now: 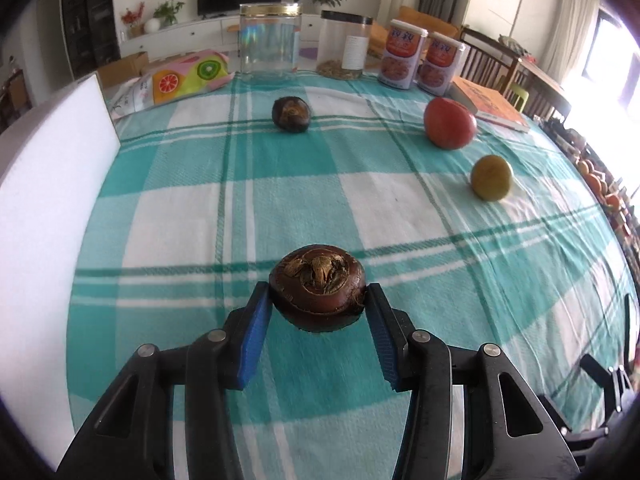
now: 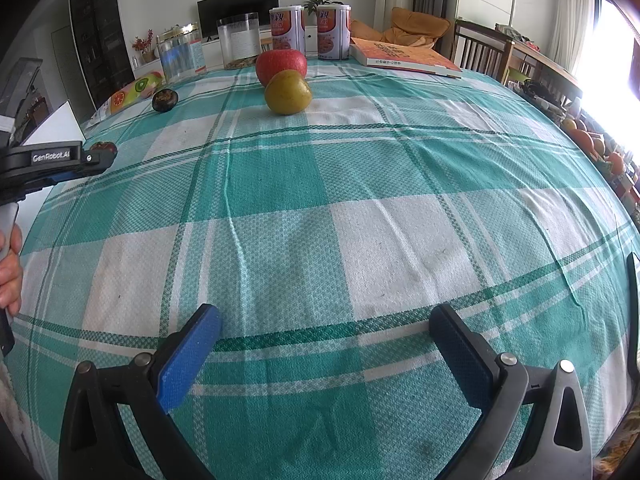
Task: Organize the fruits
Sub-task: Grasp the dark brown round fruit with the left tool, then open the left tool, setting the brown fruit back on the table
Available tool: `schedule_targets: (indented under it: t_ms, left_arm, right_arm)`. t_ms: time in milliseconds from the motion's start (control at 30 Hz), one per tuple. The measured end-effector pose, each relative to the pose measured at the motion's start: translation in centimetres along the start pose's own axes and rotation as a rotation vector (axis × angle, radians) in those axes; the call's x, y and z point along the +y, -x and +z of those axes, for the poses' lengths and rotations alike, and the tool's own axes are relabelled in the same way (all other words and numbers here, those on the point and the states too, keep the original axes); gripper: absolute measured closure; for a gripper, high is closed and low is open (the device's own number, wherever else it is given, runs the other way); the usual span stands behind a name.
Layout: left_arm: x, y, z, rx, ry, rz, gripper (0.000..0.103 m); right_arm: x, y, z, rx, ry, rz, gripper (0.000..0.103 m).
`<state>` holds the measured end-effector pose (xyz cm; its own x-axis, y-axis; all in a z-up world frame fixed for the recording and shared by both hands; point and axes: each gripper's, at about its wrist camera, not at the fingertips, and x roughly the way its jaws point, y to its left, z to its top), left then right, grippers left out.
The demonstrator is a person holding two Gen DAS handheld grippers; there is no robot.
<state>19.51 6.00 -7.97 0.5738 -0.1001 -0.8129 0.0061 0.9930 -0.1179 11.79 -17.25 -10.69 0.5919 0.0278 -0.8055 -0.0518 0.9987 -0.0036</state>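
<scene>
The left tool (image 1: 318, 308) was clenched on a dark brown mangosteen (image 1: 318, 290), its blue pads pressed against either flank of the fruit, which sat just above or on the checked cloth of the worktop (image 1: 280, 208); whether it had left the cloth could not be told. The right tool (image 2: 326, 344) hung released over bare cloth, jaws spread wide with nothing between them.

A second mangosteen (image 1: 291, 114) lay farther back near the clear jar (image 1: 270, 46). Well to the right lay a red tomato-like fruit (image 1: 450, 123) and, nearer, a yellow-green fruit (image 1: 491, 178); in the right wrist view these 2 appeared touching or overlapping, though the left view showed them apart. 2 printed tins (image 1: 418, 60) and a book (image 1: 490, 106) stood at the far edge.

The step in hand looked like gathering the 2 dark fruits together. The next move probably called for carrying the gripped one forward and setting it beside its twin, gently, since a round fruit may roll once let go. The free tool seemed placed to take the yellow-green fruit afterwards
</scene>
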Motion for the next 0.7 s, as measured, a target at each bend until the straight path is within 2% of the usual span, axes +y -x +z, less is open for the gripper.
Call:
schedule_targets:
  t_ms: [200,300,367,433,467,500,533,600,700]
  left_arm:
    - [-2.6,4.2,-5.4,0.017,-0.079,-0.054,0.053]
    - [-2.8,4.8,-6.8,-0.009,-0.093,-0.028,0.053]
    - [-2.2,3.9,-7.2,0.008,-0.081,0.006,0.052]
    - [-1.5,3.1,-7.4,0.001,-0.061,0.028,0.047]
    - [-1.3,3.0,-7.4,-0.016,-0.062,0.033,0.04]
    - [-1.3,3.0,-7.6,-0.027,-0.072,0.047,0.028]
    - [-1.3,2.8,-7.6,-0.024,-0.084,0.067,0.023]
    - [-1.3,2.6,-7.9,-0.043,-0.103,0.08,0.018]
    - [-1.2,2.6,-7.9,-0.041,-0.094,0.076,0.016]
  right_arm:
    - [0.0,0.0,0.0,0.0,0.0,0.0,0.0]
    - [0.0,0.0,0.0,0.0,0.0,0.0,0.0]
    - [0.0,0.0,0.0,0.0,0.0,0.0,0.0]
    - [0.0,0.0,0.0,0.0,0.0,0.001,0.0]
    - [0.0,0.0,0.0,0.0,0.0,0.001,0.0]
    - [0.0,0.0,0.0,0.0,0.0,0.0,0.0]
    - [0.0,0.0,0.0,0.0,0.0,0.0,0.0]
    - [0.0,0.0,0.0,0.0,0.0,0.0,0.0]
    - [0.0,0.0,0.0,0.0,0.0,0.0,0.0]
